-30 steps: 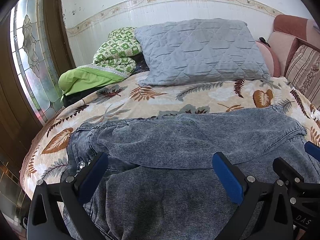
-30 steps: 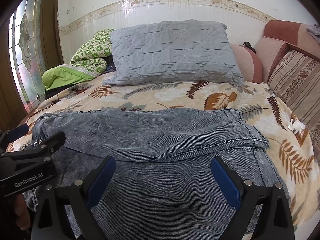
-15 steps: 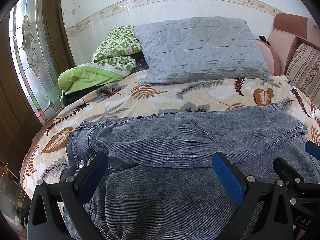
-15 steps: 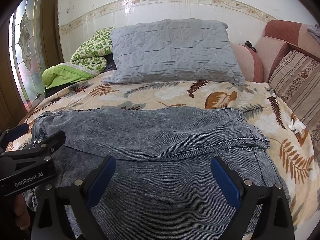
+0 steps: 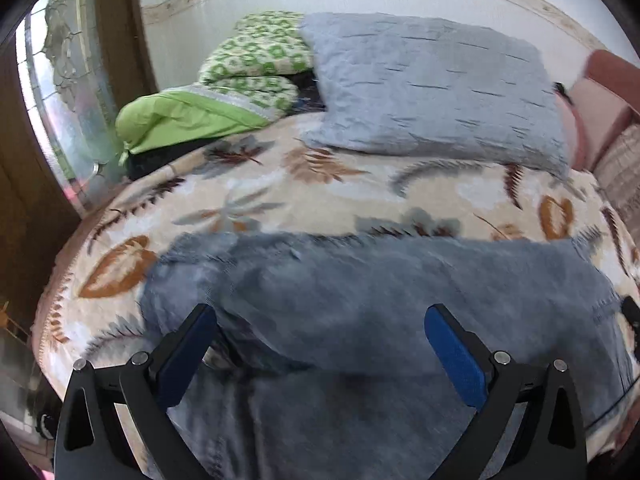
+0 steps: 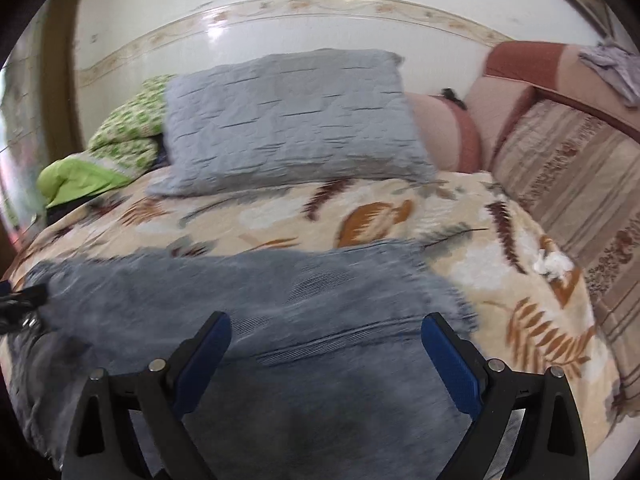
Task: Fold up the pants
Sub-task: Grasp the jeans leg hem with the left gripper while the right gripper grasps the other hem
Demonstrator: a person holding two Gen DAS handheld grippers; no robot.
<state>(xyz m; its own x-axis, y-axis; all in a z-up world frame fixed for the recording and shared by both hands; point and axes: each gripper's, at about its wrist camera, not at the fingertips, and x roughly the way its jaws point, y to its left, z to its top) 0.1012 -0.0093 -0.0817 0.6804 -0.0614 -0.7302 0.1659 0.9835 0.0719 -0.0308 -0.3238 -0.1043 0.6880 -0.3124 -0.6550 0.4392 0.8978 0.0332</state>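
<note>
1. Grey denim pants (image 5: 360, 312) lie folded across the leaf-print blanket (image 5: 280, 200), directly beneath both tools
2. Left gripper (image 5: 320, 336) and right gripper (image 6: 326, 344) hover spread wide, gripping nothing
3. Grey pillow (image 6: 288, 120) lies beyond them

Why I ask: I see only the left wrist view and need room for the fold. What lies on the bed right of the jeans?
Observer: A small white crumpled wad lies on the leaf-print bedspread, apart from the jeans.
Operator: Is the right gripper holding anything?
Observer: No, the right gripper is open, with nothing between its fingers.
Operator: Anything beyond the wad?
Observer: A striped cushion stands along that side of the bed.
</note>
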